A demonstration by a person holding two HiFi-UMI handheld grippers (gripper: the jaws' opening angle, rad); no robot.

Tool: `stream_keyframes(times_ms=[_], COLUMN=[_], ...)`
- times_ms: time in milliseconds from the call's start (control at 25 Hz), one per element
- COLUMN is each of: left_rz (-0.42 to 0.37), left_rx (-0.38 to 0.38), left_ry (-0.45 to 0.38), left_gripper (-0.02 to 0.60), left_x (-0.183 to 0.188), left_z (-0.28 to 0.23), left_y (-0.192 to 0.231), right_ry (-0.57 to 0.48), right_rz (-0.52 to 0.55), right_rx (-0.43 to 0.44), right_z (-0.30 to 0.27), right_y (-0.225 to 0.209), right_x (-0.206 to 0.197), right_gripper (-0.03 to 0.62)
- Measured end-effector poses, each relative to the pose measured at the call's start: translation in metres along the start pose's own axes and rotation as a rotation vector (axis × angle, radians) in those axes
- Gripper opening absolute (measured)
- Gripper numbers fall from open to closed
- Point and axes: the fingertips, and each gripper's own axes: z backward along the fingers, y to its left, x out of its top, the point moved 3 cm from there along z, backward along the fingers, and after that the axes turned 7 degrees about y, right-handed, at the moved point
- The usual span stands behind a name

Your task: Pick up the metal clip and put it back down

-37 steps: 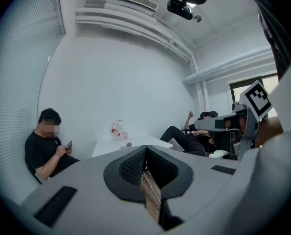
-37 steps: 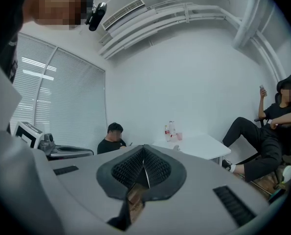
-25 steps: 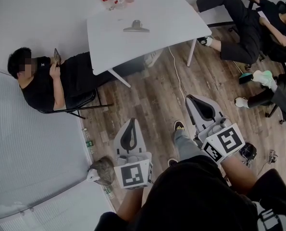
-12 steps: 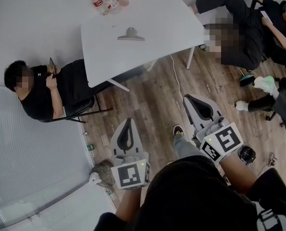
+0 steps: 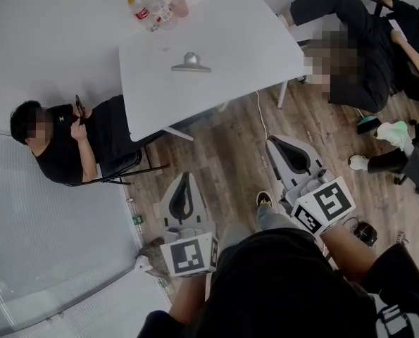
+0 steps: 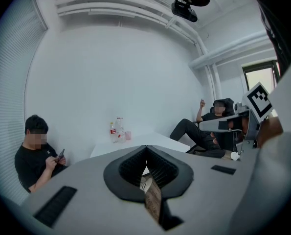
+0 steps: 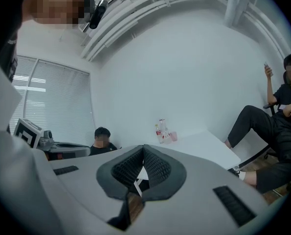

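Note:
The metal clip [image 5: 191, 63] lies flat near the middle of the white table [image 5: 258, 41], handle up. Both grippers hang over the wooden floor, well short of the table. My left gripper [image 5: 188, 177] points toward the table's near edge, jaws closed tip to tip with nothing between them [image 6: 145, 148]. My right gripper [image 5: 274, 143] sits nearer the table's right leg, also shut and empty [image 7: 143, 147]. The clip does not show in either gripper view; only the table top [image 6: 135, 142] does.
Bottles and a pink cup [image 5: 155, 7] stand at the table's far corner. A person sits on a chair [image 5: 68, 146] left of the table; other seated people [image 5: 364, 48] are at the right. A white cable [image 5: 263, 118] runs across the floor. Window blinds [image 5: 47, 245] line the left.
The table and clip have come lower and nearer in the head view as the person walks toward them. Both grippers stay shut and moved forward along with the body.

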Motion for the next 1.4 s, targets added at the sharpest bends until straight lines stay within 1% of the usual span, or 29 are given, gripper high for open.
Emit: stream_keyframes(times_ms=[200, 560, 840, 1200, 1400], left_rz=[-0.01, -0.036, -0.032, -0.028, -0.014], left_rx=[0.01, 0.03, 0.011, -0.015, -0.017], left_ry=[0.005, -0.006, -0.007, -0.005, 0.006], left_gripper=[0.02, 0.02, 0.02, 0.02, 0.02], left_x=[0.006, 0.014, 0.016, 0.025, 0.024], left_z=[-0.009, -0.007, -0.017, -0.049, -0.07], left_y=[-0.004, -0.002, -0.002, 0.016, 0.035], right_ry=[-0.006, -0.024, -0.027, -0.016, 0.004], right_rz=[-0.013, -0.024, -0.024, -0.025, -0.017], right_rx=[0.009, 0.007, -0.001, -0.019, -0.014], right_z=[-0.006, -0.004, -0.01, -0.042, -0.07], right_y=[-0.011, -0.018, -0.021, -0.031, -0.034], right_x=[0.001, 0.002, 0.006, 0.014, 0.015], right_gripper=[0.017, 0.017, 0.017, 0.017, 0.017])
